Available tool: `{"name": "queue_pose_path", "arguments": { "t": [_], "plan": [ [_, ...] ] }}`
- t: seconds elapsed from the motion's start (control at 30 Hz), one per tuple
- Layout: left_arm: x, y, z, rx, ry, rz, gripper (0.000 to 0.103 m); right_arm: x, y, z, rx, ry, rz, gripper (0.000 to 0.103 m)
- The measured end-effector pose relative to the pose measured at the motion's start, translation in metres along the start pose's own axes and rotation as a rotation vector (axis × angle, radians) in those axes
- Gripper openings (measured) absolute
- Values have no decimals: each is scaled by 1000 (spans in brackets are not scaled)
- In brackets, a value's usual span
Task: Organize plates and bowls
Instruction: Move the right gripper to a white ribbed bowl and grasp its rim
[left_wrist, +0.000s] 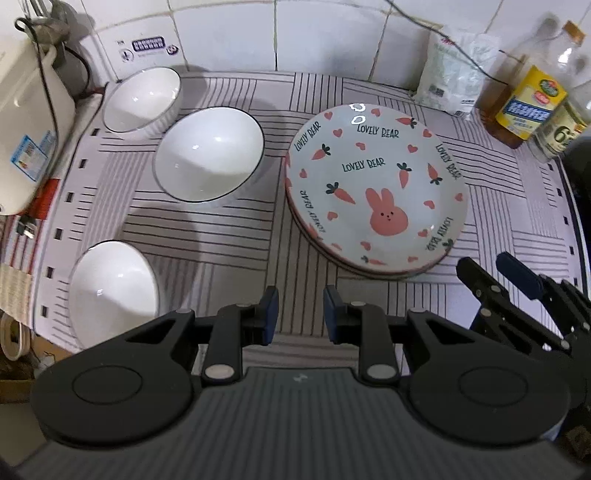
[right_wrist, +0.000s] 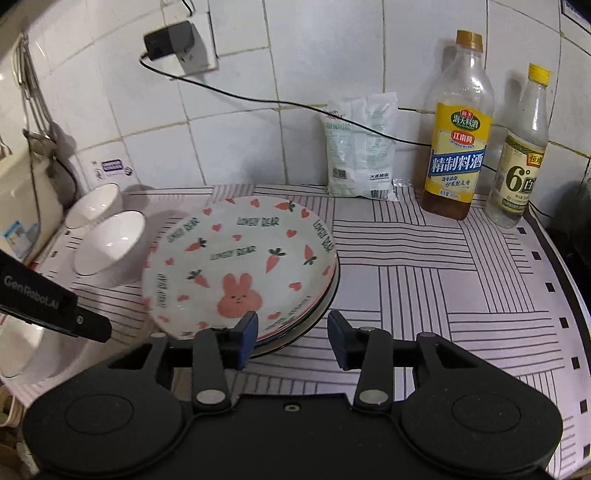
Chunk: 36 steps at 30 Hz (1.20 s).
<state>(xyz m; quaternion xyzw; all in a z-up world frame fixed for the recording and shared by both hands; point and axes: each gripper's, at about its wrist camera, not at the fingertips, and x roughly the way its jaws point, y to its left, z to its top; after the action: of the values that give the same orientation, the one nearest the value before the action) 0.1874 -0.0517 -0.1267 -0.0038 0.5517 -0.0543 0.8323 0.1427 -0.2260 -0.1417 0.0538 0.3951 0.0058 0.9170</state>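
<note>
Plates (left_wrist: 376, 184) with the bunny print are sitting stacked mid-mat, three white bowls (left_wrist: 208, 153) lining up well apart to their left. Striped mat (right_wrist: 424, 266) is lying bare to the stack's right, with bottles (right_wrist: 458, 144) and a white bag (right_wrist: 360, 147) crowding the tiled back wall. Left gripper (left_wrist: 300, 314) is hovering over bare mat near the stack, jaws parted, gripping nothing. Right gripper (right_wrist: 291, 338) is gaping wider at the stack's near rim; contact's hard to call.
</note>
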Motion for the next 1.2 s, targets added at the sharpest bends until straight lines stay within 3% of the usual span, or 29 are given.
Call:
{"name": "queue_pose_path", "arguments": {
  "t": [0.17, 0.27, 0.43, 0.57, 0.83, 1.07, 1.2],
  "plan": [
    [-29, 5, -14, 86, -46, -20, 26, -24, 12, 3, -37, -21, 45, 57],
    [-38, 7, -23, 157, -77, -5, 28, -38, 23, 2, -120, -82, 60, 62],
    [-38, 20, -37, 216, -66, -4, 33, -56, 33, -3, -136, -135, 127, 71],
    [-41, 45, -50, 182, -81, 1, 43, -59, 46, -14, -152, -146, 201, 80],
    [-44, 117, -65, 77, -107, 101, 52, -51, 87, -29, -195, -146, 274, 80],
    [-38, 178, -71, -2, -105, 104, 63, -52, 138, -34, -219, -136, 403, 80],
    [-24, 199, -65, 9, -120, 105, 64, -34, 162, -40, -183, -97, 400, 80]
  ]
}}
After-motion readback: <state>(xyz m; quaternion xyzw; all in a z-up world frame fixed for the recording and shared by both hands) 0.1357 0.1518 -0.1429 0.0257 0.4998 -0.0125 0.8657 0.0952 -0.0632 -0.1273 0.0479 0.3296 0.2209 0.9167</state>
